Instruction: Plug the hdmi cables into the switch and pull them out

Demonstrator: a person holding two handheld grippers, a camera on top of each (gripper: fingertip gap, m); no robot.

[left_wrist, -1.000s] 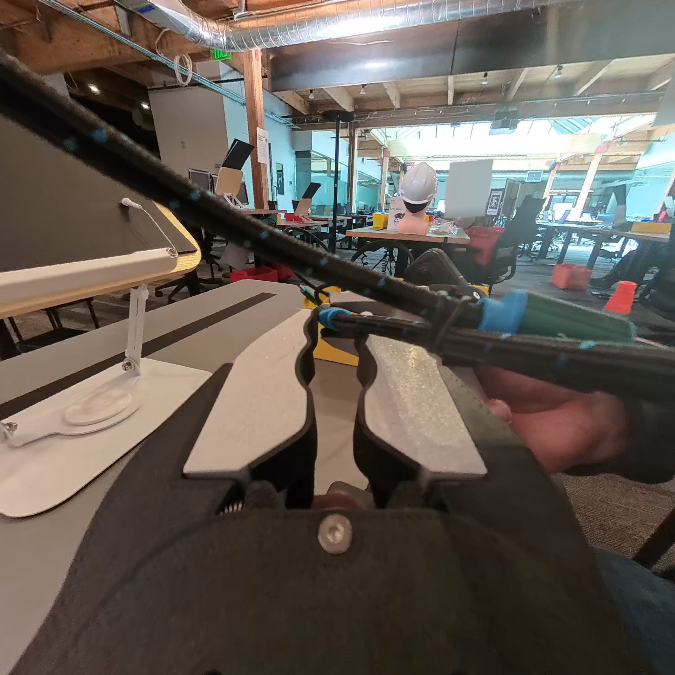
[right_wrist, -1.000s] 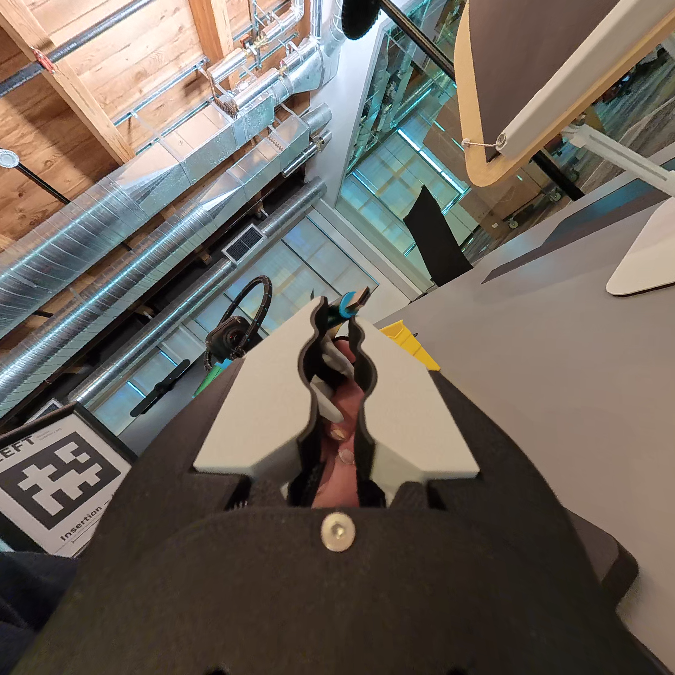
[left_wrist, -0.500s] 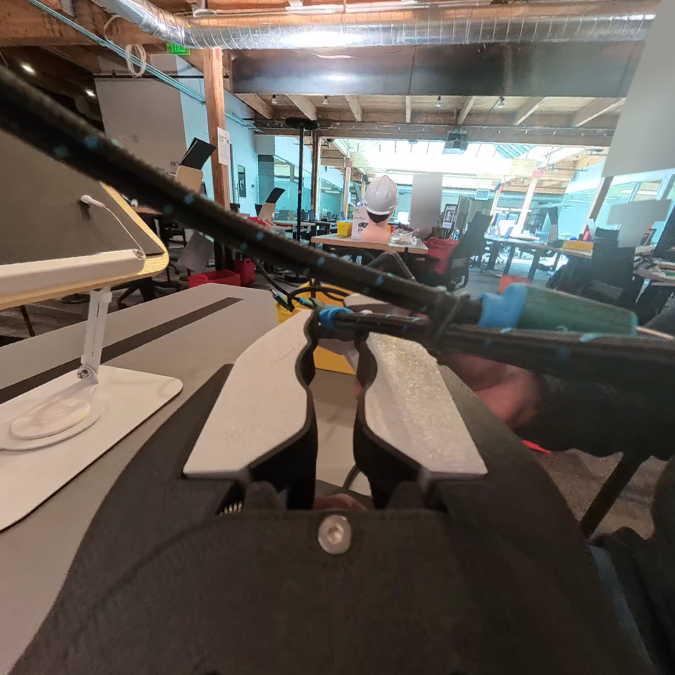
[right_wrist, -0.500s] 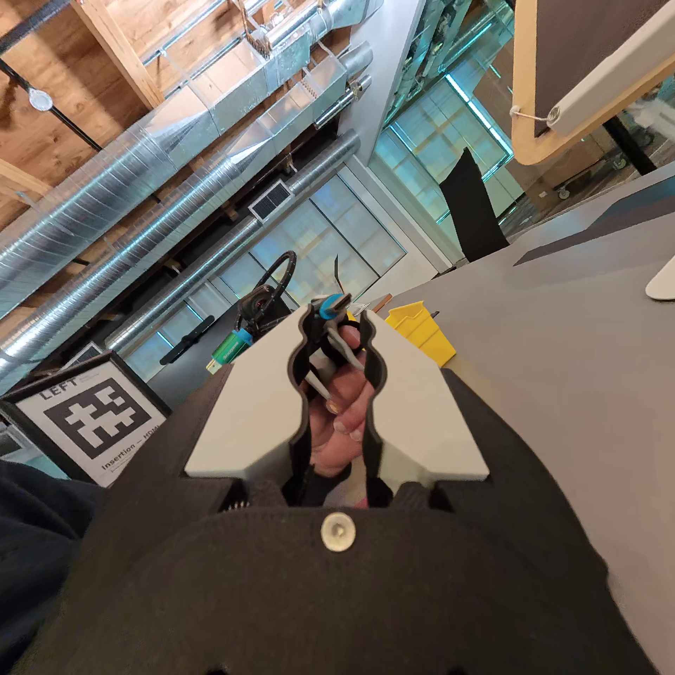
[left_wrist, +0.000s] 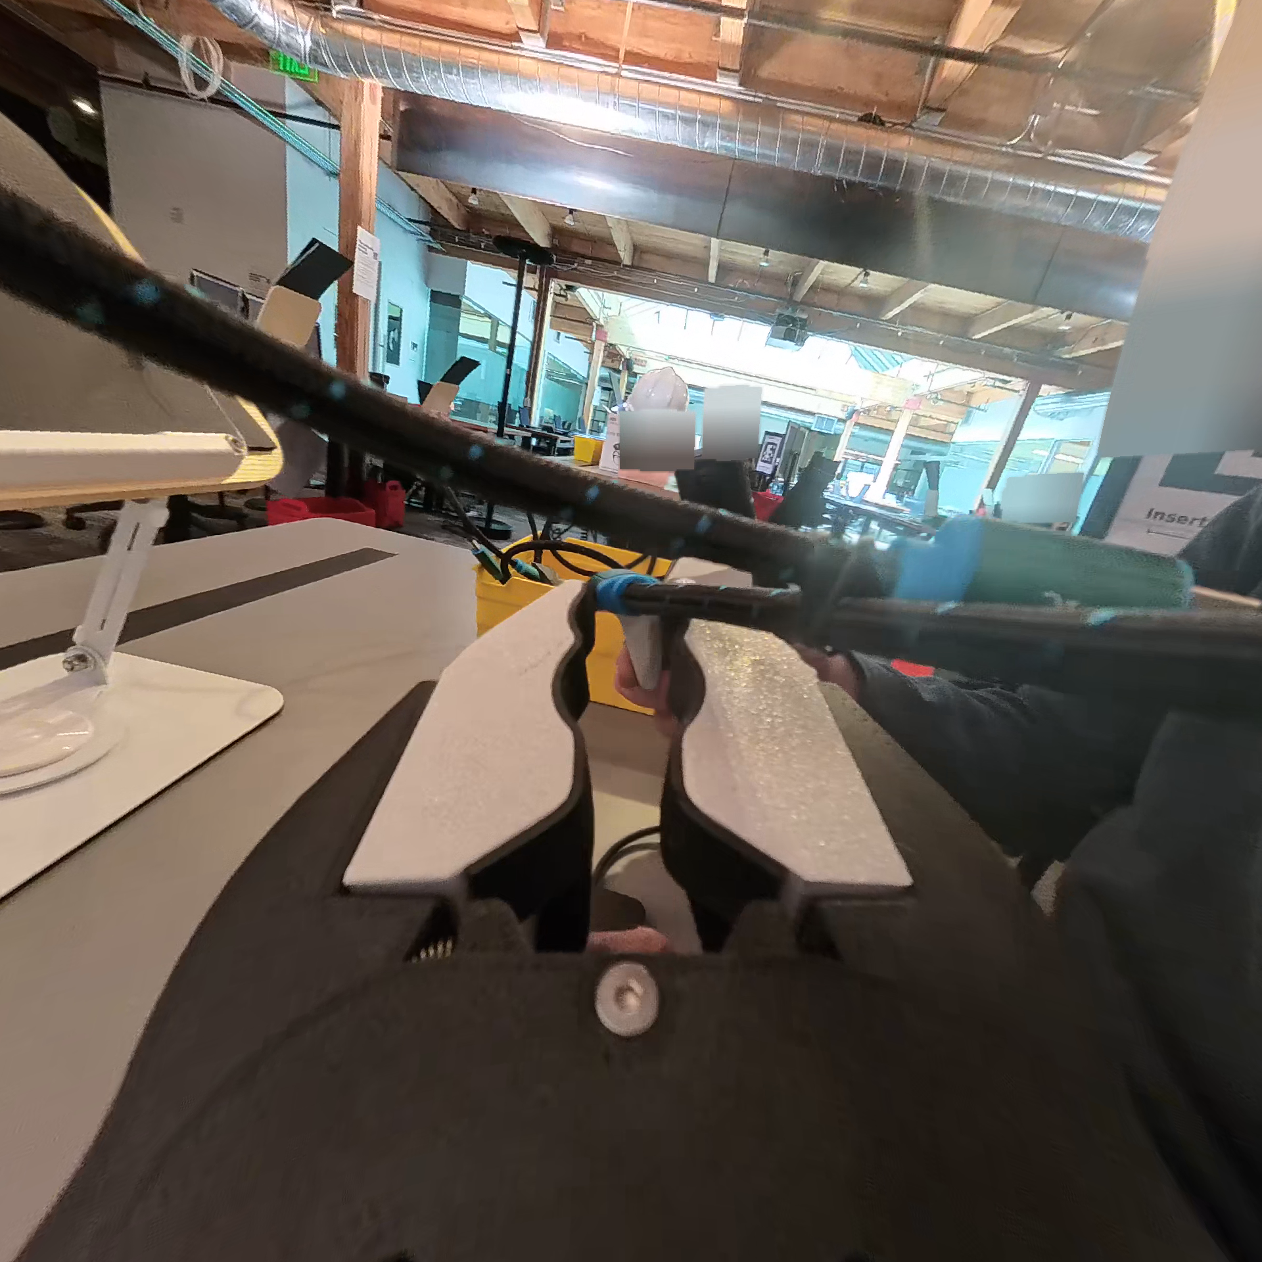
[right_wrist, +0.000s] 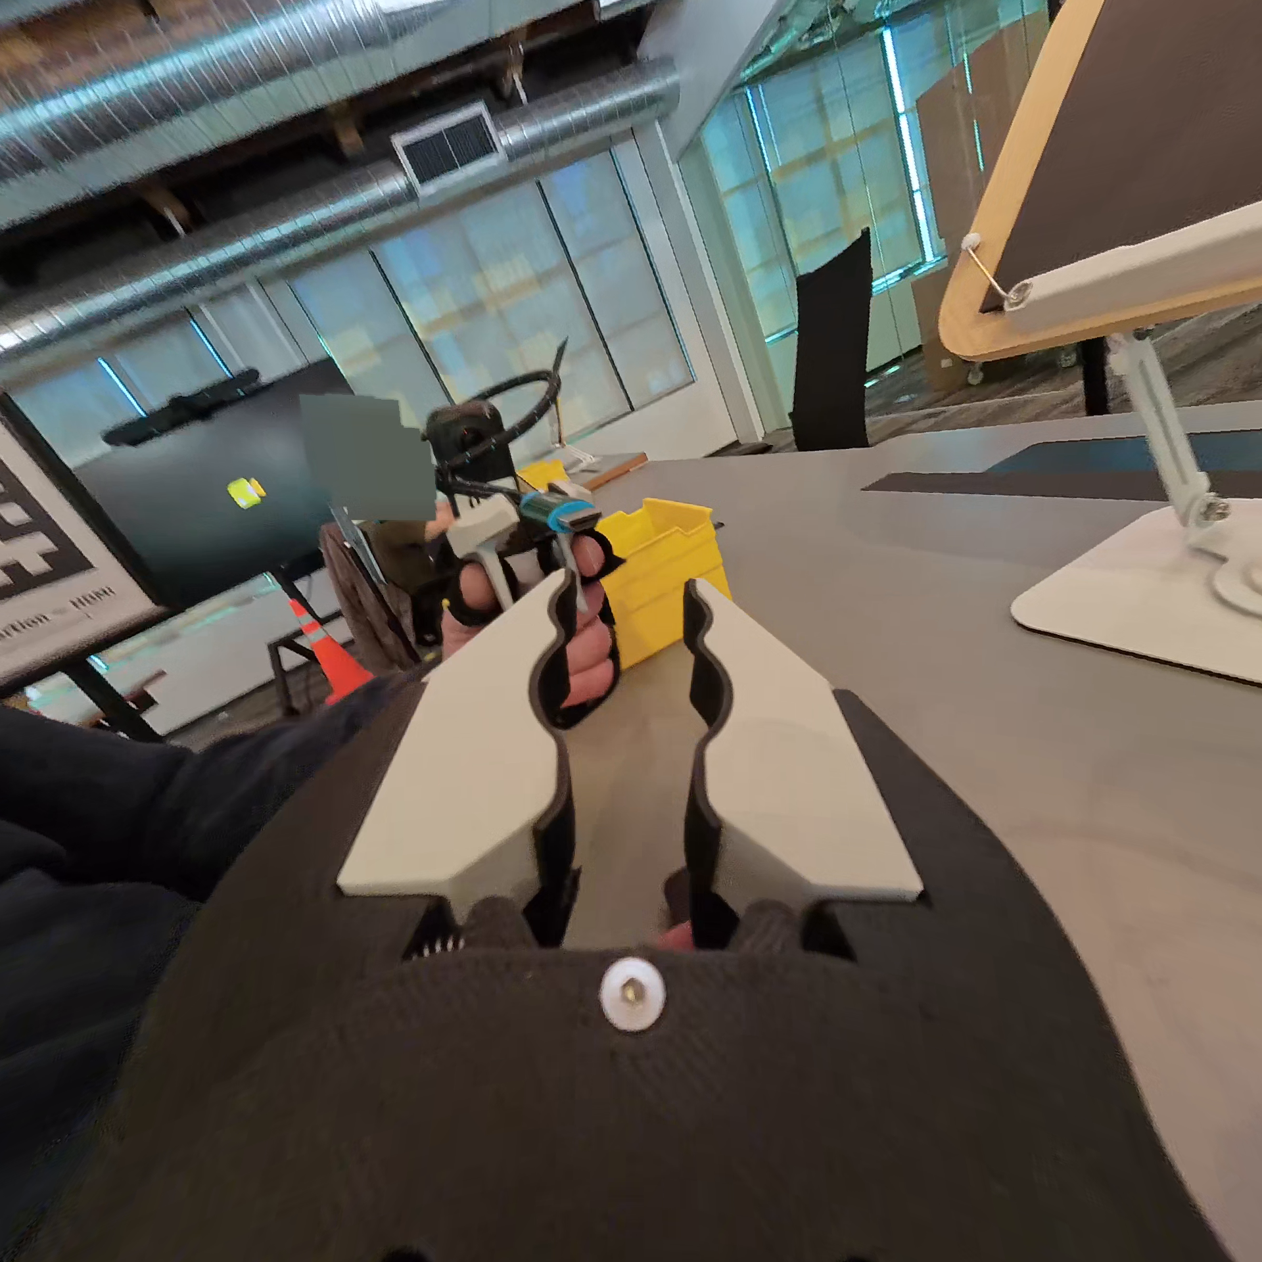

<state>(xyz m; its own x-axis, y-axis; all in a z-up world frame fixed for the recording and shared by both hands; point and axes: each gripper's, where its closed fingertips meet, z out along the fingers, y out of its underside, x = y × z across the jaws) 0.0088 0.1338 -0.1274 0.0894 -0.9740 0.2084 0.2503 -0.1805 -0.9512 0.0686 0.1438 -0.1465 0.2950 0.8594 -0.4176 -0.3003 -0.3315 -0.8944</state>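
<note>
In the left wrist view my left gripper [left_wrist: 628,604] is shut on an HDMI cable's plug end; its blue collar [left_wrist: 614,591] sits at the fingertips and the black braided cable [left_wrist: 956,618] runs off to the right. A second green plug with a blue collar [left_wrist: 1024,567] is tied to the cable. The right wrist view shows the same plug [right_wrist: 560,512], metal end bare, held in the left gripper above the table. My right gripper [right_wrist: 627,587] is open and empty, a short way back from that plug. No switch is in view.
A yellow bin [left_wrist: 533,608] with more cables stands at the far table edge, also in the right wrist view [right_wrist: 662,567]. A white stand carrying a tilted board [left_wrist: 102,683] [right_wrist: 1161,580] is on the grey table [right_wrist: 922,683]. A person's dark sleeve [left_wrist: 1024,737] is at the right. My right fingertips sit around 7 centimeters from my left ones.
My right gripper was shut on the blue-collared plug a second ago; it opened, let go and drew back. The left gripper kept its hold on the cable throughout.
</note>
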